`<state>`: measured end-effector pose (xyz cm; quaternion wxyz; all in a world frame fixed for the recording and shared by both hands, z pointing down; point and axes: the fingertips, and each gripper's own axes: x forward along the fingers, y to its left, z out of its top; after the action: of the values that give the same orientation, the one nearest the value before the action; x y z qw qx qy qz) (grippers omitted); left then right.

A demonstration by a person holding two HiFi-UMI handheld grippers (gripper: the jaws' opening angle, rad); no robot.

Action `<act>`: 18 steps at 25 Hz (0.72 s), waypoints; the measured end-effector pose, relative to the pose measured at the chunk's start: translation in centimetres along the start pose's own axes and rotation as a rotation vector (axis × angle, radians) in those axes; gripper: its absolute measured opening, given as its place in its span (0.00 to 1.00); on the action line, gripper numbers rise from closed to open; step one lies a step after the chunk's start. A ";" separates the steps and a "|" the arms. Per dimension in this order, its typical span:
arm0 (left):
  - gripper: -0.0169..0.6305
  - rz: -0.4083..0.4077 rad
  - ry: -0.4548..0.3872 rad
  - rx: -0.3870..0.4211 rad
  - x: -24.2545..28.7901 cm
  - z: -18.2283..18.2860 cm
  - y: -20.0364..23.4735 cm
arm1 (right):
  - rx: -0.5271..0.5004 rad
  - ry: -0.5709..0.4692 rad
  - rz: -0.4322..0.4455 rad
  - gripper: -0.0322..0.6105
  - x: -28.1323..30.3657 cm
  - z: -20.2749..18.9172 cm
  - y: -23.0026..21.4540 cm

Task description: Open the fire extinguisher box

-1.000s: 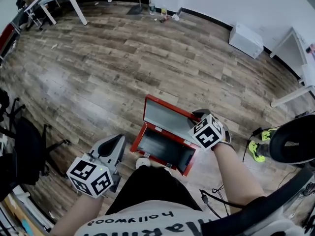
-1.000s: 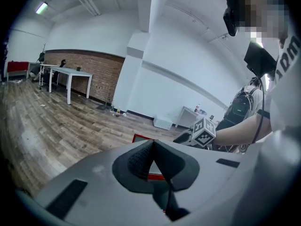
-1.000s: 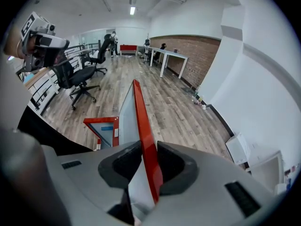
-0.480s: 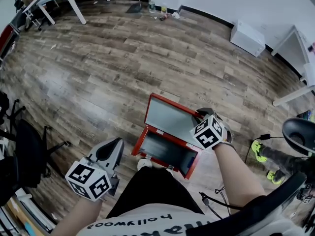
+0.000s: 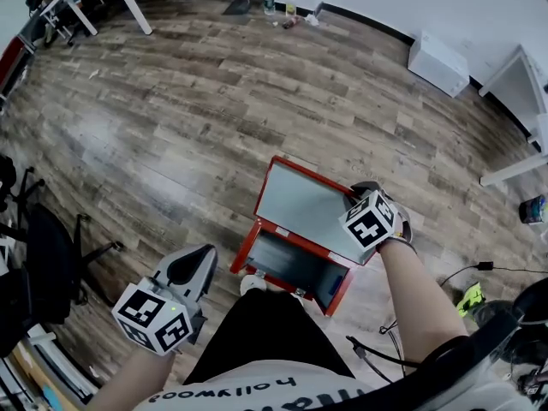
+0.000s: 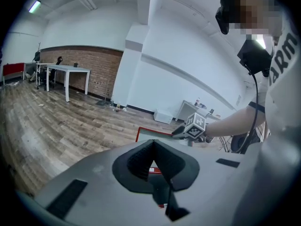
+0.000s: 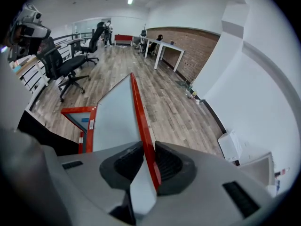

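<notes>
While the right gripper, jaws just closing, pinches the lid by its edge and the left gripper hangs clenched, opening seemingly needs swinging it farther back.

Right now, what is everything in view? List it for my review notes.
floor: one, brown wood planks, throughout
fire extinguisher box: one, red, open, on the floor at centre
lid: one, red frame with pale panel, raised
office chairs: at least two, black, far left in the head view
table: one, white, far end of the room
low cabinet: one, white, far right
right tongs: one, grey, jaws just been closing, clamped on the lid's red edge
left tongs: one, grey, shut and empty, low left in the head view
</notes>
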<state>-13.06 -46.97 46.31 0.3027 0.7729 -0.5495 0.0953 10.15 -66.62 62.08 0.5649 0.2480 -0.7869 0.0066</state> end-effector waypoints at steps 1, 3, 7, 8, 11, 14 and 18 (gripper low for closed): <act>0.04 0.001 0.003 -0.004 0.1 -0.1 0.1 | -0.004 0.002 0.000 0.17 0.2 0.0 -0.2; 0.04 -0.002 0.011 -0.011 0.4 -0.5 0.1 | -0.005 0.001 -0.006 0.17 0.5 -0.1 -0.5; 0.04 -0.007 0.032 -0.011 0.5 -1.5 0.0 | 0.004 -0.003 -0.024 0.17 1.0 -0.1 -0.6; 0.04 -0.004 0.032 -0.011 0.5 -1.5 0.0 | 0.007 -0.007 -0.027 0.17 1.1 0.0 -0.6; 0.04 0.002 0.033 -0.009 0.3 -1.7 0.0 | 0.018 -0.018 -0.033 0.17 1.3 -0.2 -0.9; 0.04 0.017 0.038 -0.010 -0.2 -2.0 0.2 | 0.007 -0.032 -0.057 0.17 1.5 -0.5 -0.9; 0.04 0.033 0.028 -0.008 -0.9 -1.8 0.4 | -0.040 -0.061 -0.102 0.17 1.6 -0.1 -0.9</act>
<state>-13.40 -45.29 47.45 0.3119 0.7611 -0.5583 0.1089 10.24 -67.96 63.36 0.5450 0.2767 -0.7901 -0.0453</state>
